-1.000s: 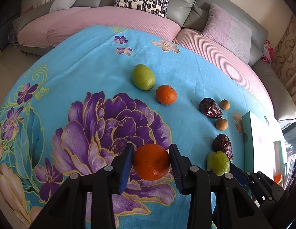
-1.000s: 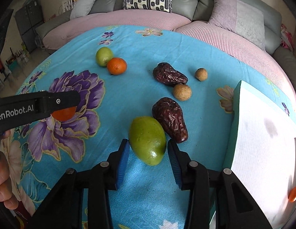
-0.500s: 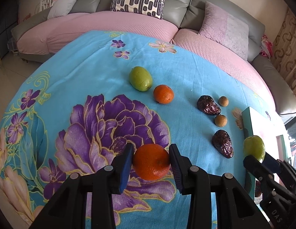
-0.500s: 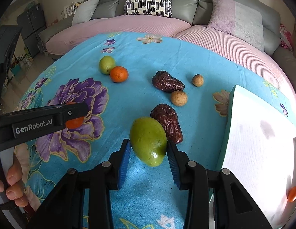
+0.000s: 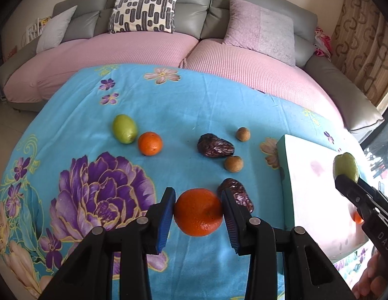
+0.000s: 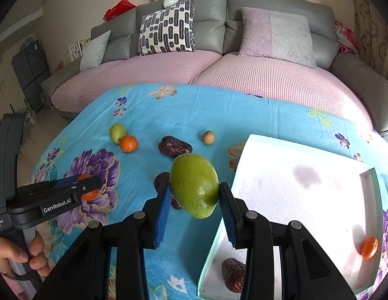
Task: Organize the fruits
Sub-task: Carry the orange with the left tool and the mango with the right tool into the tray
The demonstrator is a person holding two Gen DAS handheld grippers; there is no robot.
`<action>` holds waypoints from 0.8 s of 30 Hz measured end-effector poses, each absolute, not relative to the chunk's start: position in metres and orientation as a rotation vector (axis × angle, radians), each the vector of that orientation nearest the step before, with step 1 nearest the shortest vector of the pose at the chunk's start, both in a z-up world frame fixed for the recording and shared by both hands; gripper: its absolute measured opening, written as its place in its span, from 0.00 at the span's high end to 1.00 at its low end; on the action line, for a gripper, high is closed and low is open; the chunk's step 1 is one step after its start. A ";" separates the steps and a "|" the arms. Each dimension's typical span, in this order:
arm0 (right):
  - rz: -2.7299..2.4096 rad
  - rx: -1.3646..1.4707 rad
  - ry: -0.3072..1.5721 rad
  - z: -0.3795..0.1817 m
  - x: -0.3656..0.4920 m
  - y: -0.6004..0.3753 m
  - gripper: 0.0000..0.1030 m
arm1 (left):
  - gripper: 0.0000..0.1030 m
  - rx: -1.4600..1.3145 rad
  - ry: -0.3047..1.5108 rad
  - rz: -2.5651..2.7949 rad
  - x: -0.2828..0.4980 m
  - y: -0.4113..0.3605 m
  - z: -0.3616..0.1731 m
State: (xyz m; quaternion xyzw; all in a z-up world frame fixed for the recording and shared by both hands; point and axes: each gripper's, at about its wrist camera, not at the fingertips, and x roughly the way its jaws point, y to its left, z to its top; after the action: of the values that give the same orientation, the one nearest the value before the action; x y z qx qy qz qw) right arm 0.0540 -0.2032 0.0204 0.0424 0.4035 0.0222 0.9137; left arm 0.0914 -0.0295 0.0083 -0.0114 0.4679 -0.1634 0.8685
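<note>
My left gripper [image 5: 198, 211] is shut on an orange [image 5: 197, 211] and holds it above the blue flowered cloth. My right gripper [image 6: 194, 195] is shut on a green fruit [image 6: 194, 185], lifted beside the left rim of the white tray [image 6: 306, 187]. In the left wrist view that green fruit [image 5: 345, 166] hangs over the tray [image 5: 314, 190]. On the cloth lie another green fruit [image 5: 124, 128], another orange [image 5: 150, 143], two dark dates [image 5: 215, 145] [image 5: 237, 192] and two small brown round fruits [image 5: 243, 134] [image 5: 233, 163].
The tray holds a date [image 6: 232, 273] at its near edge and a small orange [image 6: 369, 247] at its right side. A grey sofa with pink cushions [image 6: 219, 75] curves behind the table. The left gripper's body [image 6: 56, 197] shows at the left of the right wrist view.
Both grippers rose with their fruit. The right gripper lifted the green fruit off the cloth and moved right to the tray. The left gripper shifted right toward the dates.
</note>
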 end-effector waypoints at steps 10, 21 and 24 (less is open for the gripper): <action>-0.128 0.185 0.783 0.038 0.035 -0.282 0.61 | 0.61 0.086 0.966 -0.502 0.083 -0.109 0.023; -0.405 0.238 0.758 0.042 -0.001 -0.376 0.61 | 0.61 0.238 0.933 -0.676 0.059 -0.183 0.015; -0.463 0.272 0.756 0.041 -0.012 -0.400 0.61 | 0.61 0.261 0.940 -0.700 0.055 -0.195 0.006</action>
State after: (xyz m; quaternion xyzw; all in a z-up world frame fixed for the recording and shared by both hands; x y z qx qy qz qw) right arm -0.0118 -0.3997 0.0407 0.1311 0.3647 -0.2234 0.8944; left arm 0.0554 -0.1947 0.0058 0.1230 0.4423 -0.3293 0.8251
